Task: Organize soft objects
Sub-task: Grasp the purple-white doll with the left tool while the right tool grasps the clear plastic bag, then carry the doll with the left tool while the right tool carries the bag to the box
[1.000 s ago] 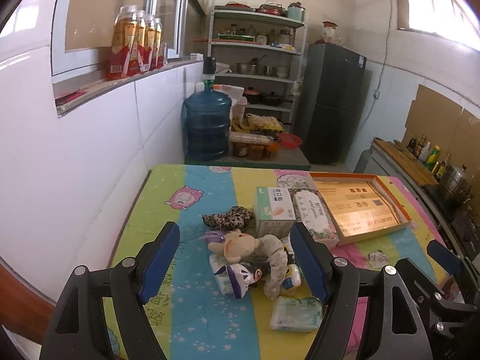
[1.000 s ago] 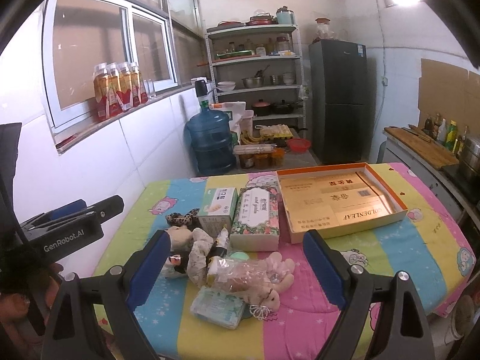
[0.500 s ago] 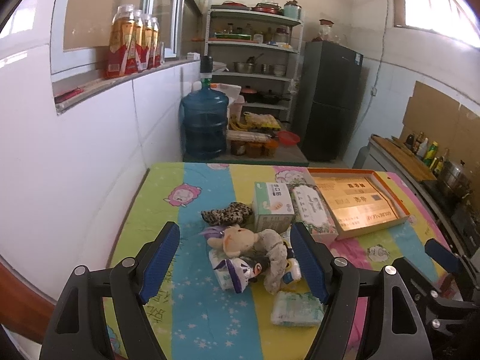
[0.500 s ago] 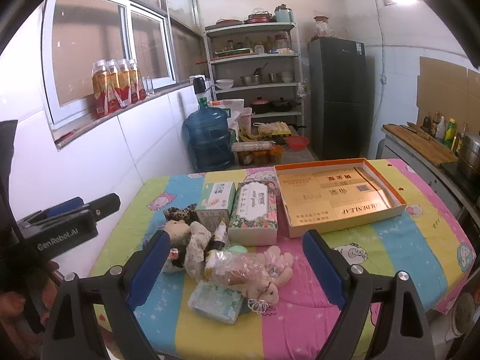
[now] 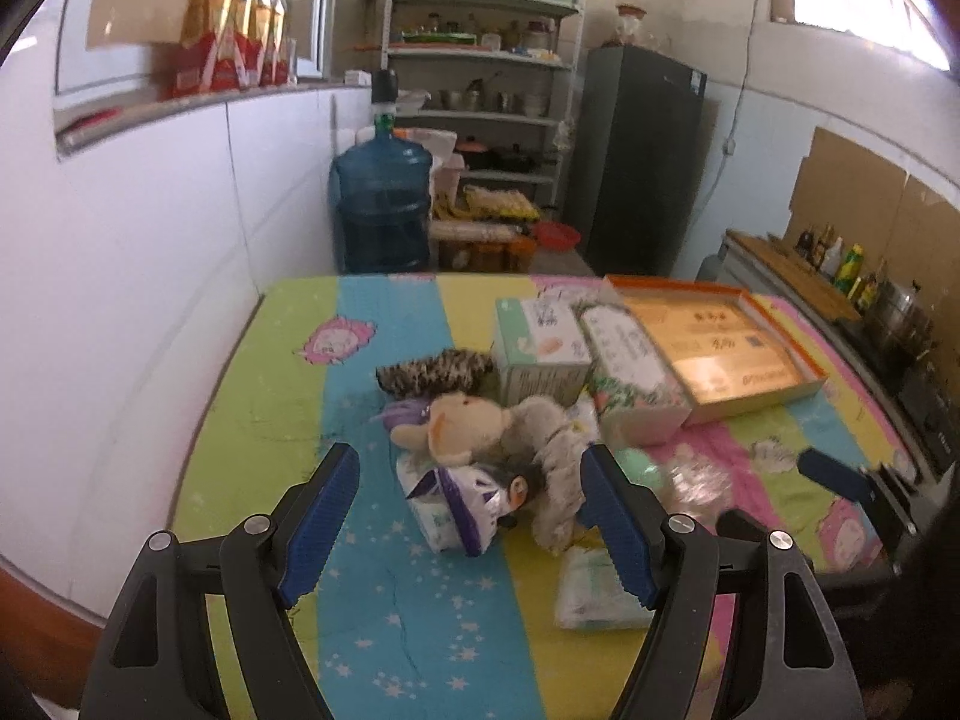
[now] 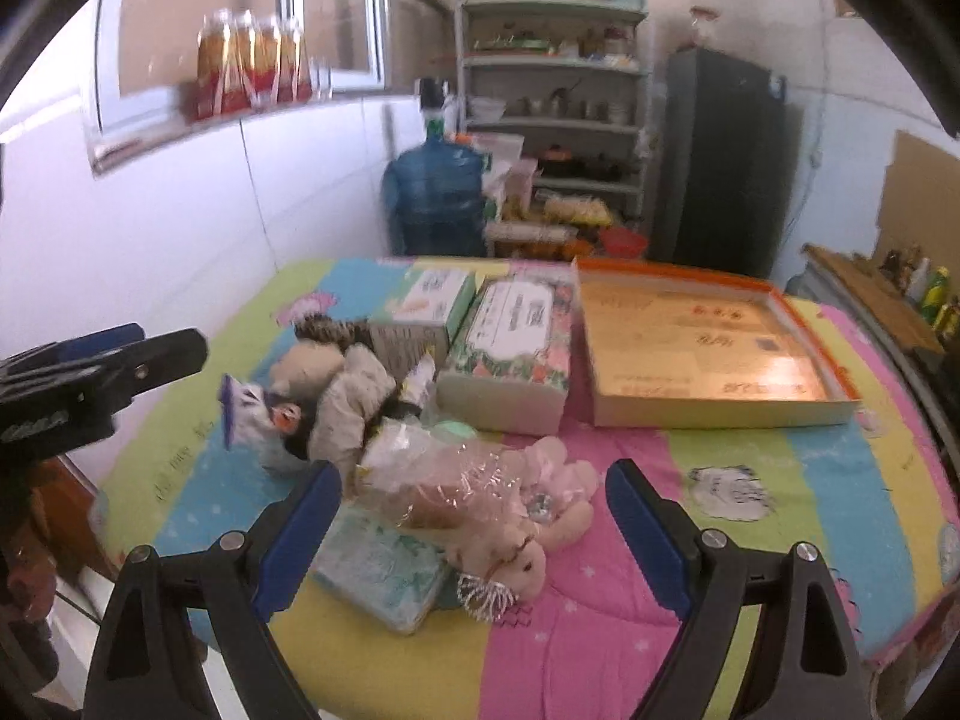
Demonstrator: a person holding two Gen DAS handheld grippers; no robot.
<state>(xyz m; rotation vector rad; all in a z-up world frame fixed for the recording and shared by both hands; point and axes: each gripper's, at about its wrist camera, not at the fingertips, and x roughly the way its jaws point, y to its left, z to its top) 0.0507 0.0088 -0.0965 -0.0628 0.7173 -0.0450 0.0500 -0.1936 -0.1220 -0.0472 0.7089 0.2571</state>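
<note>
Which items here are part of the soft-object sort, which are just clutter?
Job:
- beige plush
- pink plush in plastic wrap
- leopard-print soft item
- tissue pack
- orange tray

Clutter:
- water jug
- shelf
- fridge
- bottles on sill

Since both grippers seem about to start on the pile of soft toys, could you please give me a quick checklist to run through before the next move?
1. Left gripper open and empty: ok.
2. Right gripper open and empty: ok.
3. Orange tray free to receive items: ok, nothing lies inside it.
4. Pink plush in plastic wrap lined up between the right fingers: ok.
5. Beige plush free to lift alone: not ok, it overlaps the grey plush and purple-white pack.
6. Grippers clear of each other: ok, apart in both views.
</note>
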